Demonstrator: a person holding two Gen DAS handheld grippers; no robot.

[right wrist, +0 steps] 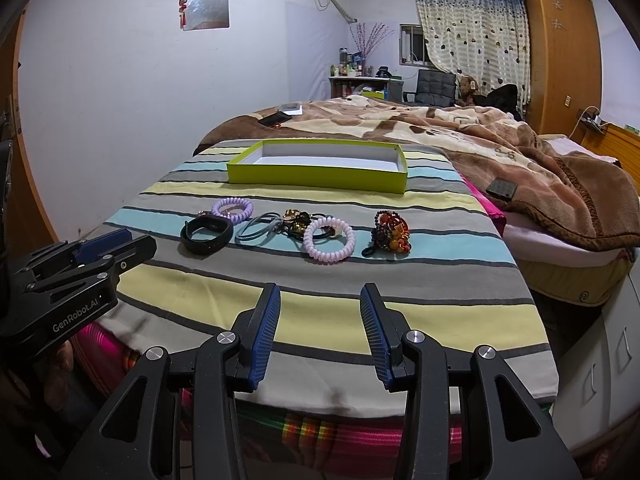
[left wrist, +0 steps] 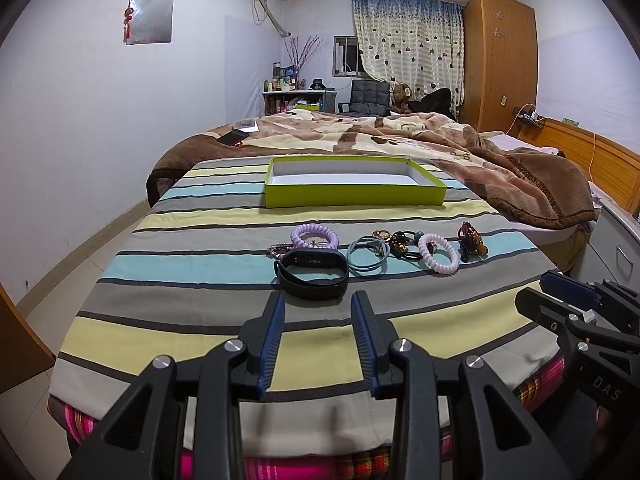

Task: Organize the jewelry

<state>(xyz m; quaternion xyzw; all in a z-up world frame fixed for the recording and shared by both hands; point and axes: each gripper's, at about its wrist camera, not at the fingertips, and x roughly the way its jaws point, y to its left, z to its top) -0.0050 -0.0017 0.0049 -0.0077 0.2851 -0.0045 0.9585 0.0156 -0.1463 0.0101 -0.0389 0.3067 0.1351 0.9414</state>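
A row of jewelry lies on the striped bed sheet (left wrist: 192, 276). It holds a black wristband (left wrist: 313, 274) (right wrist: 207, 234), a purple spiral band (left wrist: 314, 236) (right wrist: 232, 207), a grey-blue cord loop (left wrist: 368, 260) (right wrist: 260, 227), a pale pink spiral band (left wrist: 439, 259) (right wrist: 329, 240), dark hair ties with gold charms (left wrist: 394, 242) (right wrist: 296, 220) and an amber bead bracelet (left wrist: 472, 241) (right wrist: 390, 234). Behind them stands an empty lime-green box (left wrist: 354, 192) (right wrist: 318, 176). My left gripper (left wrist: 318, 300) is open just short of the wristband. My right gripper (right wrist: 320, 294) is open, well short of the row.
A brown blanket (left wrist: 460, 140) covers the far and right part of the bed, with a phone (left wrist: 233, 137) and a white card on it. A small dark device (right wrist: 501, 189) lies on the blanket's edge. White drawers (right wrist: 600, 364) stand at the right.
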